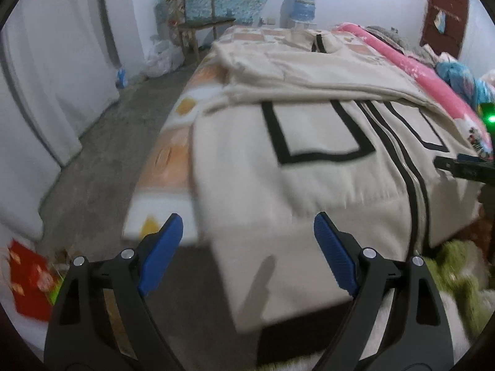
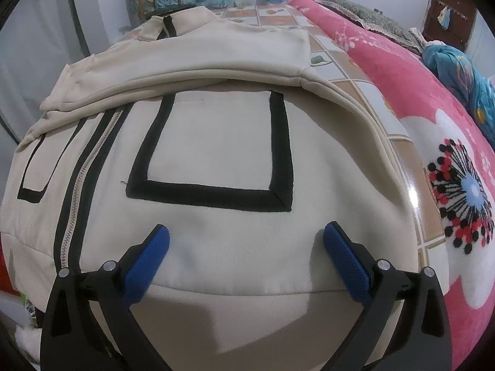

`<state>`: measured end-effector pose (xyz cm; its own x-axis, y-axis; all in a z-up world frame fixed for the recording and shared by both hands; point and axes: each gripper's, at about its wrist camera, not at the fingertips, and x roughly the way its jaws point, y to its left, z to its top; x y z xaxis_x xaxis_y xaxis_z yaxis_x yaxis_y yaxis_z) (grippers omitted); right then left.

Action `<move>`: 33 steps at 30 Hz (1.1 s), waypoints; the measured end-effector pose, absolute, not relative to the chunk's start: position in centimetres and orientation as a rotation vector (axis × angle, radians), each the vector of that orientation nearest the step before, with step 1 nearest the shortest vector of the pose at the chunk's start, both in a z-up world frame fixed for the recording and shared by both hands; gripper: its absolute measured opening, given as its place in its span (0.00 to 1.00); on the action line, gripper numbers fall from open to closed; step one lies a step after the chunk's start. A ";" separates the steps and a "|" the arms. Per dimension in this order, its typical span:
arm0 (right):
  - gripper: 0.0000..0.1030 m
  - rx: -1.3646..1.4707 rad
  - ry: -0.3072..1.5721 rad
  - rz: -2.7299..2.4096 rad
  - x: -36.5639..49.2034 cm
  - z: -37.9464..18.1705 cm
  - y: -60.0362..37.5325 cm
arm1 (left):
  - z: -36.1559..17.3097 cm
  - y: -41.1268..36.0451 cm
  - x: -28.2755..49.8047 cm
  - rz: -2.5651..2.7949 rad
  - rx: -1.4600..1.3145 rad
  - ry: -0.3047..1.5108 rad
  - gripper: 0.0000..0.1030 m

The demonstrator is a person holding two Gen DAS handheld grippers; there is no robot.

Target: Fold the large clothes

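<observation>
A cream zip-up jacket [image 1: 324, 179] with black-edged square pockets lies front-up on the bed, its sleeves folded across the chest and its hem hanging over the near edge. My left gripper [image 1: 247, 228] is open above the jacket's lower left corner, nothing between its blue pads. In the right wrist view the same jacket [image 2: 216, 142] fills the frame. There my right gripper [image 2: 246, 235] is open just above the hem band under the right pocket, its pads apart from the cloth. The other gripper's tip [image 1: 464, 167] shows at the right edge of the left wrist view.
The bed carries a tile-patterned sheet [image 1: 167, 154] and a pink flowered blanket [image 2: 402, 71] along its right side. A bare concrete floor [image 1: 102, 154] lies left of the bed, with a wooden chair [image 1: 198, 21] and a water jug [image 1: 303, 3] by the far wall. Green fuzzy fabric [image 1: 458, 272] sits lower right.
</observation>
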<state>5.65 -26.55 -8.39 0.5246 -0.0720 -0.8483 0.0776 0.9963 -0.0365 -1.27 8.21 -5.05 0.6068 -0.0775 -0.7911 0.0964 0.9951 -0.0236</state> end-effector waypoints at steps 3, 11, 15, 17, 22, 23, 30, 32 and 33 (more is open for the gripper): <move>0.94 0.005 1.016 -0.086 5.7 -8.4 -26.6 | -5.8 9.3 -3.5 -0.101 -0.033 0.935 0.74; 0.94 0.000 1.020 -0.077 5.8 -8.3 -26.5 | -9.1 11.2 -3.6 -0.149 -0.235 0.998 0.71; 0.94 0.001 1.016 -0.078 5.7 -8.4 -26.5 | -11.2 12.3 -1.3 -0.184 -0.361 1.065 0.69; 0.94 0.003 1.014 -0.079 5.7 -8.5 -26.5 | -11.7 12.5 -0.7 -0.208 -0.405 1.064 0.69; 0.94 0.001 1.014 -0.080 5.7 -8.5 -26.4 | -11.9 11.7 -0.3 -0.256 -0.431 1.066 0.64; 0.94 0.000 1.014 -0.080 5.7 -8.5 -26.4 | -12.1 11.4 -0.3 -0.258 -0.418 1.075 0.64; 0.94 0.002 1.019 -0.083 5.7 -8.4 -26.4 | -12.7 10.1 -0.3 -0.291 -0.389 1.110 0.64; 0.94 0.004 1.018 -0.087 5.7 -8.4 -26.4 | -12.4 9.6 -0.5 -0.293 -0.351 1.106 0.64; 0.94 0.005 1.018 -0.089 5.7 -8.4 -26.4 | -12.2 9.4 -0.6 -0.295 -0.331 1.102 0.64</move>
<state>5.72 -26.43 -8.39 0.5220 -0.0720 -0.8499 0.0767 0.9964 -0.0373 -0.62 9.36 -12.18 0.4228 -0.3919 -0.8171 0.0683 0.9129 -0.4025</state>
